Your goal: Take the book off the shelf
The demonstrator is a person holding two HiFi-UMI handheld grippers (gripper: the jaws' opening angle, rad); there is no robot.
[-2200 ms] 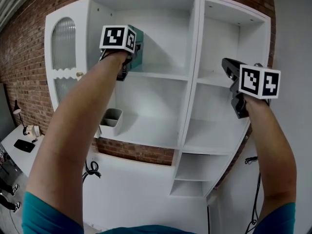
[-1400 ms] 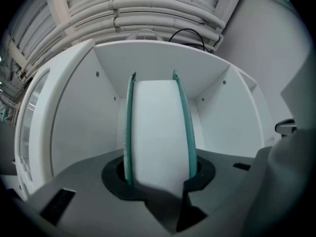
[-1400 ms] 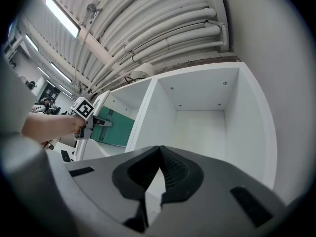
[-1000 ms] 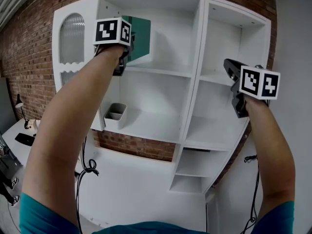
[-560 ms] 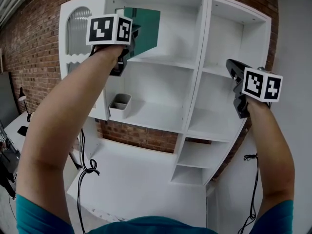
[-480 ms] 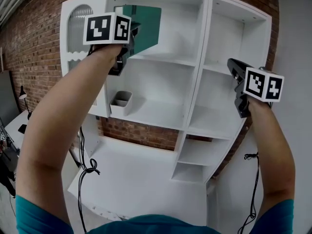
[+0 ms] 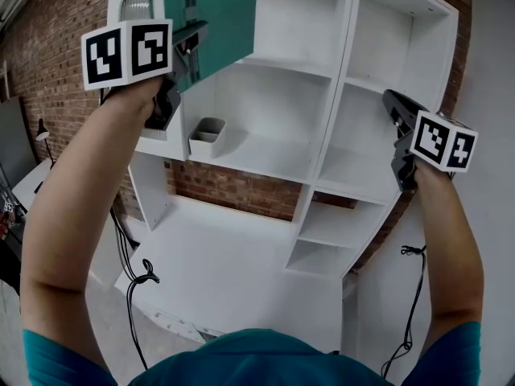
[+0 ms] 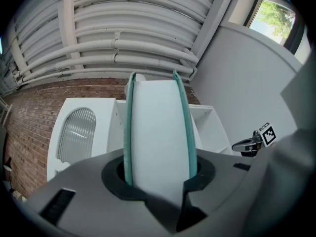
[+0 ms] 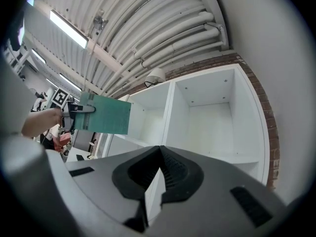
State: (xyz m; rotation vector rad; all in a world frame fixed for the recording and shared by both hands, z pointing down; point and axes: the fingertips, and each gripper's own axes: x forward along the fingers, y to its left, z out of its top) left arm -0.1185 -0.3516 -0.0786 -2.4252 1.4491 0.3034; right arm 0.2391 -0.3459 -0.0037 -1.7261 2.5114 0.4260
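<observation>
A thin green-covered book hangs in the air in front of the white shelf unit's upper left compartment, clear of its boards. My left gripper is shut on the book's lower corner. In the left gripper view the book's white page edge stands upright between the pads. My right gripper hovers by the shelf's right column, shut with nothing in it. From the right gripper view, the book and left gripper show far left, past my shut right gripper.
A small grey bin sits on the middle left shelf board. Below the shelf lies a white desk top. Cables hang at the left and the right. A brick wall is behind, with ceiling pipes above.
The left gripper has drawn the green book out of the upper left compartment, toward me and to the left. The right gripper has stayed about where it was.
</observation>
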